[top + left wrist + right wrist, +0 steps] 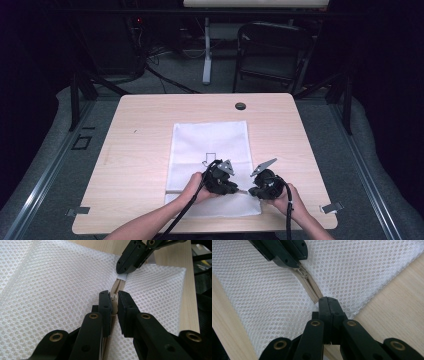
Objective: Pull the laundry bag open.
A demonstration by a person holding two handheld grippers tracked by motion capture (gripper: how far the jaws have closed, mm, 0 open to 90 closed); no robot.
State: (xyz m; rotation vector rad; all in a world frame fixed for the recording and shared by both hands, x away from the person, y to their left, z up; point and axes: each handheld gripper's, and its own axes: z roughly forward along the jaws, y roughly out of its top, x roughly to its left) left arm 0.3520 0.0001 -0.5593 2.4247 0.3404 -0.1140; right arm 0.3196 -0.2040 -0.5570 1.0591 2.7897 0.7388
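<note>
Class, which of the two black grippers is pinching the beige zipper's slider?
The left gripper pinches the slider; the right gripper clamps the white mesh bag's zipper end.

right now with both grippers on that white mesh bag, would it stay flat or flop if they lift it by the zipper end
Probably flop: the mesh bag is thin, open-weave fabric lying limp on the table. It likely weighs little, being flat and apparently empty. The left gripper clamps the zipper pull and the right gripper pinches the bag's end, so the cloth between should stay taut, the rest sagging.
</note>
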